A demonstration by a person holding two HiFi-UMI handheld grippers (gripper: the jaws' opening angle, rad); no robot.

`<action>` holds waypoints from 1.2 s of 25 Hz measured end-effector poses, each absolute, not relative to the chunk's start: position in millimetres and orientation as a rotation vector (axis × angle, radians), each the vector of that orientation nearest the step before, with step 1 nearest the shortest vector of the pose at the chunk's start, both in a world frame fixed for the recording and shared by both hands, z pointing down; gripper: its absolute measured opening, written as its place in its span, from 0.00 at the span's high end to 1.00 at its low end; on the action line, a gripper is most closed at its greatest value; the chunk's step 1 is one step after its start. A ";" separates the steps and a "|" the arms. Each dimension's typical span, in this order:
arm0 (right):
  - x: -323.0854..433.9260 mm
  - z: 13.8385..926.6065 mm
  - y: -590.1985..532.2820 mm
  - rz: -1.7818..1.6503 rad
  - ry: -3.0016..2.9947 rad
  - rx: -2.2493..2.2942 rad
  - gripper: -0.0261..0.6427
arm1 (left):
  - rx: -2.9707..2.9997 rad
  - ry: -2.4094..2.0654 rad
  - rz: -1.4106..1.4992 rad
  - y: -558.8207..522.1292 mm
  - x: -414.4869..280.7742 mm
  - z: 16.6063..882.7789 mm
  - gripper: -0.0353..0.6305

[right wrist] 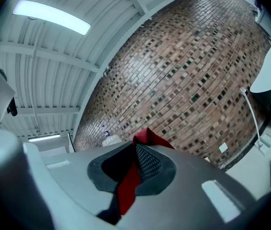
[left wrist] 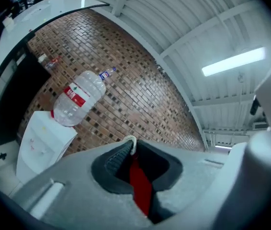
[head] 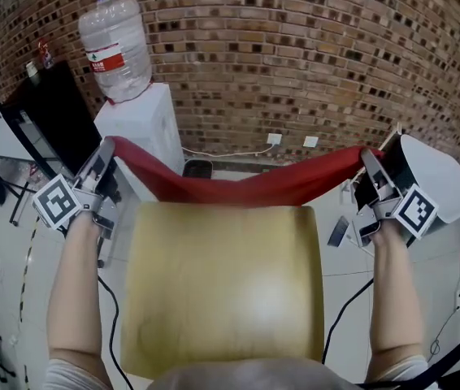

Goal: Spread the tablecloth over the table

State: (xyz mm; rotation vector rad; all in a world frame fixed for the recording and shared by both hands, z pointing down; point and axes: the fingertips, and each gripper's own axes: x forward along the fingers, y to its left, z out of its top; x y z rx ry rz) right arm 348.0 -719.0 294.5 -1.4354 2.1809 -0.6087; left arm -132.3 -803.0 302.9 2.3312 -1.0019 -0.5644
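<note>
I have the red tablecloth [head: 246, 187] strung between my two grippers as a bunched, sagging band beyond the far edge of the pale wooden table [head: 222, 299]. None of it lies on the tabletop. The lowest part of the band lines up with the far edge in the head view, and I cannot tell whether it touches the table there. My left gripper [head: 108, 145] sits off the table's far left corner. In its own view the jaws are pressed together on a fold of the cloth, with a red strip running down between the dark ribbed pads [left wrist: 118, 159] and a bit of whitish hem poking out at the tips. My right gripper [head: 370, 157] sits off the far right corner. Its jaws pinch the other end the same way, with red cloth squeezed against the mesh-textured pad [right wrist: 147, 162] and a small peak of it standing above the tips. Both grippers point away from me toward the brick wall [head: 295, 55], and the two bare forearms run along either side of the table. Behind the left gripper stands a white water cooler [head: 145, 128] topped with a clear bottle [head: 116, 47] bearing a red label. Two wall sockets [head: 274, 139] sit low on the bricks, above the sagging middle of the cloth in the head view. Black cables [head: 112, 315] trail across the floor beside the table.
</note>
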 end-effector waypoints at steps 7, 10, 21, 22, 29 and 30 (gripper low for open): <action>337.1 345.9 -665.7 -0.722 2.144 -1.489 0.95 | 2.251 -1.064 -0.520 -749.1 -164.0 355.0 0.91; 327.2 354.2 -641.3 -0.735 2.163 -1.510 0.95 | 2.219 -1.103 -0.483 -719.0 -175.4 370.3 0.91; 304.5 411.4 -545.4 -0.861 2.188 -1.722 0.95 | 2.176 -1.131 -0.356 -622.9 -195.7 423.7 0.91; 300.9 414.7 -537.5 -0.865 2.198 -1.726 0.95 | 2.161 -1.134 -0.351 -614.4 -198.5 429.1 0.91; 291.0 448.2 -473.7 -0.941 2.152 -1.777 0.95 | 2.095 -1.126 -0.325 -560.2 -214.7 461.6 0.91; 290.0 454.7 -464.0 -0.956 2.145 -1.786 0.95 | 2.090 -1.125 -0.317 -552.6 -216.3 465.8 0.91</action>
